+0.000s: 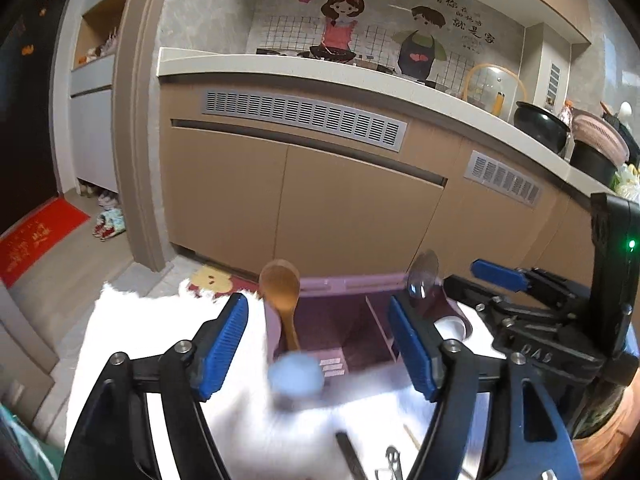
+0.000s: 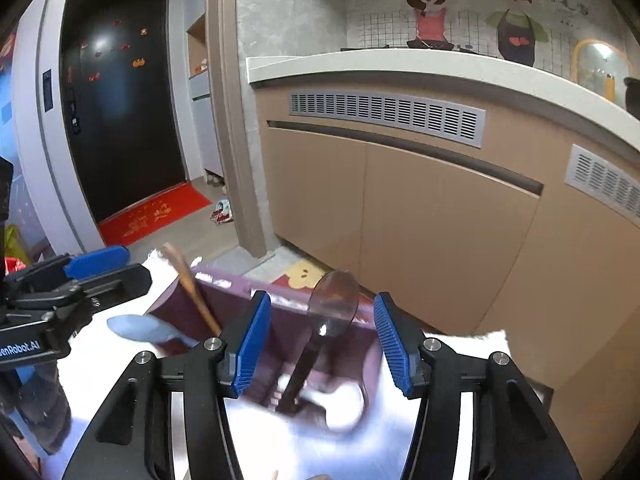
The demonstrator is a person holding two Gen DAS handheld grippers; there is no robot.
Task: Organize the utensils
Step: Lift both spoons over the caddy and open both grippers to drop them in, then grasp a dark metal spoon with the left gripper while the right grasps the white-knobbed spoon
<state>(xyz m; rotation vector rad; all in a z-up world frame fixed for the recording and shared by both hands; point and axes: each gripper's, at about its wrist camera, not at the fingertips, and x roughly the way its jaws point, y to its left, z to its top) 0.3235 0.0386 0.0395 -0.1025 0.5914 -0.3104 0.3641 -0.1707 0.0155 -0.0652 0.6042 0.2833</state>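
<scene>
Left gripper (image 1: 320, 344), jaws apart, pads clear of the wooden spoon (image 1: 282, 296) standing in the pink organizer (image 1: 344, 282); right gripper (image 2: 320, 344), jaws apart around a clear spoon (image 2: 334, 300) at 12 o'clock, seemingly untouched; blue spoon (image 2: 138, 328) blurred at 9 o'clock.

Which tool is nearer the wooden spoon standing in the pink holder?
Left. The left tool is open right at the wooden spoon. The right tool is open further along the pink holder, around the clear plastic spoon.
</scene>
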